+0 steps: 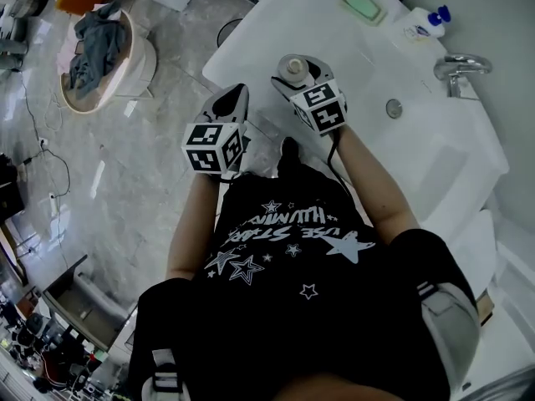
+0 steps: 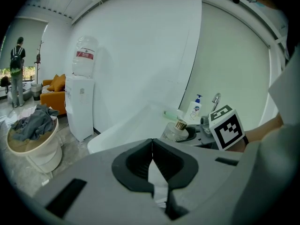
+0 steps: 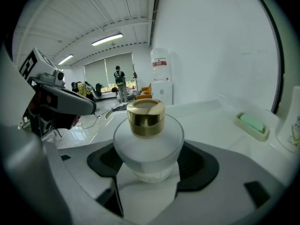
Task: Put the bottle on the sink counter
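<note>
Bottle [image 3: 148, 139] stands upright, clamped round its body in my right gripper [image 3: 150, 162] at the near edge of the sink counter [image 1: 322, 19]. I'd say this grip leaves its base free for landing. My left gripper [image 2: 152, 163] hangs to its left, jaws together, empty.

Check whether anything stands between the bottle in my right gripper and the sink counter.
Nothing visible does. The right gripper holds the bottle at the bare near end of the counter. The soap dish and pump bottle sit farther back by the wall, and the shut left gripper is off to the side.
</note>
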Demonstrator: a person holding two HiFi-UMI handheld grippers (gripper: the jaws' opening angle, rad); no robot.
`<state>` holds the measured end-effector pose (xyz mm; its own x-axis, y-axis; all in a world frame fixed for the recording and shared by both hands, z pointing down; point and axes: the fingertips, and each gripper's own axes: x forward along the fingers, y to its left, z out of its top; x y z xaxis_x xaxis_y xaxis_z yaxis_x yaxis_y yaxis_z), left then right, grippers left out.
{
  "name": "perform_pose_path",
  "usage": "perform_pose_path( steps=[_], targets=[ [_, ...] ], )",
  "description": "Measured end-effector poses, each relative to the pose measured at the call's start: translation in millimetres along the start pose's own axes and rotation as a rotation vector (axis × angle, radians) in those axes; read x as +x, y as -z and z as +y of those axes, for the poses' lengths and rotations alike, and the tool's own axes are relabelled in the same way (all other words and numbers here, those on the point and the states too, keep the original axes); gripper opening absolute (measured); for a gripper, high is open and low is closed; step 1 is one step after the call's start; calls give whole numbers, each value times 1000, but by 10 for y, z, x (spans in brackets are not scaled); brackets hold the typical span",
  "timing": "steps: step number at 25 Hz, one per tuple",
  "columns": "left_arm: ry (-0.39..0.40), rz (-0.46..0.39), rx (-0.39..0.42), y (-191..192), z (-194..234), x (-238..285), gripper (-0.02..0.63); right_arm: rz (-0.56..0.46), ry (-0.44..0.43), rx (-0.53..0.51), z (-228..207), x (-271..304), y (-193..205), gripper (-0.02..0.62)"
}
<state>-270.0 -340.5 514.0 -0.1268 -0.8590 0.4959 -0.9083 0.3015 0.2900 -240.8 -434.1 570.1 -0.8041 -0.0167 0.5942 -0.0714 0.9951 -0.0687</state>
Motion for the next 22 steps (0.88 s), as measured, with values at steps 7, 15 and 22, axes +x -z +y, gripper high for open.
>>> perform_pose_path(
  steps=[7,15,22],
  targets=[
    [-15,-1,-12,32,8,11,9,17,-9,-11,-6,92,51,330],
    [-32,-1,-26,60,45,-10,9,14,-7,-37,-10,158,11,330],
    [-37,-3,-29,53,61,-7,9,0,0,-38,-22,216,-35,330]
  ],
)
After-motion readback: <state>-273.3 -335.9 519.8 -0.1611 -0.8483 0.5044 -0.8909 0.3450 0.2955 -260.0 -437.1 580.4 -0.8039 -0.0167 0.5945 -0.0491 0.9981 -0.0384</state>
